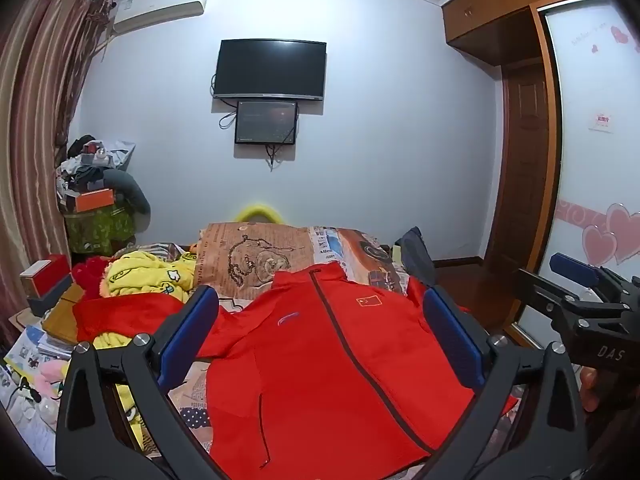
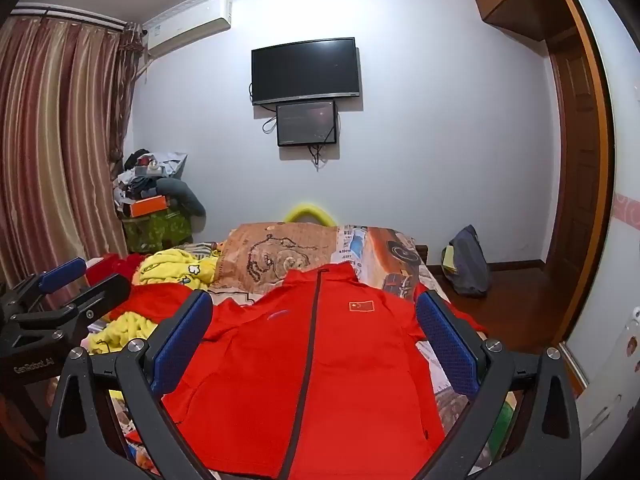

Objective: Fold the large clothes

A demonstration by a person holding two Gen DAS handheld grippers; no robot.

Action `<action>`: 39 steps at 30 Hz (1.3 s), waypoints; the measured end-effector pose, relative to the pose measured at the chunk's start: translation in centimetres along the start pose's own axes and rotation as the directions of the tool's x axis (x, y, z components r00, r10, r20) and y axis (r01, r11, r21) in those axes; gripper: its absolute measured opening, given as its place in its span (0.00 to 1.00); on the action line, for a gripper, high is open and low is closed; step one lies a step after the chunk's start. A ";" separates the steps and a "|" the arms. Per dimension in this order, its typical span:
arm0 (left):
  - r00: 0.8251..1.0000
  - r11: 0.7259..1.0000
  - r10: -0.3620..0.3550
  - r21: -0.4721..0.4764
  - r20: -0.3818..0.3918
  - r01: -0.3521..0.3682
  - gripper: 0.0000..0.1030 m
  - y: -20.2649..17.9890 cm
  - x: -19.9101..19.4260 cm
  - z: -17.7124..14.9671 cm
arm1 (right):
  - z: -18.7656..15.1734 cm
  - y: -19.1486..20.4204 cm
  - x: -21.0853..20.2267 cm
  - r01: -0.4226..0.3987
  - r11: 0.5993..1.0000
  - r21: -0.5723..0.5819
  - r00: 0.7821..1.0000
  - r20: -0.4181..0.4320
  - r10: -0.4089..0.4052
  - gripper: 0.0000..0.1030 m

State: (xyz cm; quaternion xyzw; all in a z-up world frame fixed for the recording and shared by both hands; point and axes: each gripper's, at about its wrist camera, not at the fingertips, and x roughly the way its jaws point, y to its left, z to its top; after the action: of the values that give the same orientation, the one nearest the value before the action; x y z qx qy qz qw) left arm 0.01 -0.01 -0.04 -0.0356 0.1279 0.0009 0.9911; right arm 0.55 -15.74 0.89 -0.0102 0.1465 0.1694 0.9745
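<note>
A large red zip jacket (image 1: pixel 320 360) with a small flag badge lies spread front-up on the bed, collar toward the far wall; it also shows in the right wrist view (image 2: pixel 312 368). Its left sleeve (image 1: pixel 128 316) stretches out to the left. My left gripper (image 1: pixel 320 336) is open and empty, held above the jacket's chest. My right gripper (image 2: pixel 314 340) is open and empty above the jacket too. The right gripper shows at the right edge of the left wrist view (image 1: pixel 580 288), and the left gripper at the left edge of the right wrist view (image 2: pixel 68 292).
A yellow patterned blanket (image 1: pixel 148 276) and other red cloth lie left of the jacket. A printed pillow (image 1: pixel 256 256) sits behind the collar. Boxes and papers (image 1: pixel 44 288) crowd the left side. A dark bag (image 2: pixel 468 264) stands on the floor at right, near the wardrobe (image 1: pixel 592 120).
</note>
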 end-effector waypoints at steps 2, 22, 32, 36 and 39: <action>1.000 1.000 -0.002 -0.001 -0.002 0.002 1.00 0.0 0.0 0.0 | 0.0 0.0 0.0 -0.004 1.000 -0.002 1.000 -0.005 0.004 0.98; 1.000 1.000 -0.004 -0.001 -0.007 0.004 1.00 0.0 1.0 -0.2 | -0.3 -0.6 0.1 0.013 1.000 0.004 1.000 -0.008 -0.013 0.98; 1.000 1.000 -0.001 -0.007 -0.011 0.000 1.00 0.2 1.2 0.1 | -0.2 -0.7 0.2 0.011 1.000 0.006 1.000 -0.013 -0.011 0.98; 1.000 1.000 0.002 -0.005 -0.011 -0.002 1.00 0.1 1.2 0.0 | -0.3 -0.6 0.2 0.010 1.000 0.005 1.000 -0.013 -0.009 0.98; 1.000 1.000 0.000 -0.006 -0.010 0.000 1.00 0.2 1.2 0.1 | -0.4 -0.5 0.3 0.012 1.000 0.004 1.000 -0.013 -0.012 0.98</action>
State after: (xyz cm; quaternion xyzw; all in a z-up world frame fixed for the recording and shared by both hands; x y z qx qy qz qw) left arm 1.15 0.15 -0.29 -0.0386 0.1331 0.0012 0.9903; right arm 0.93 -16.16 0.43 -0.0100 0.1530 0.1634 0.9746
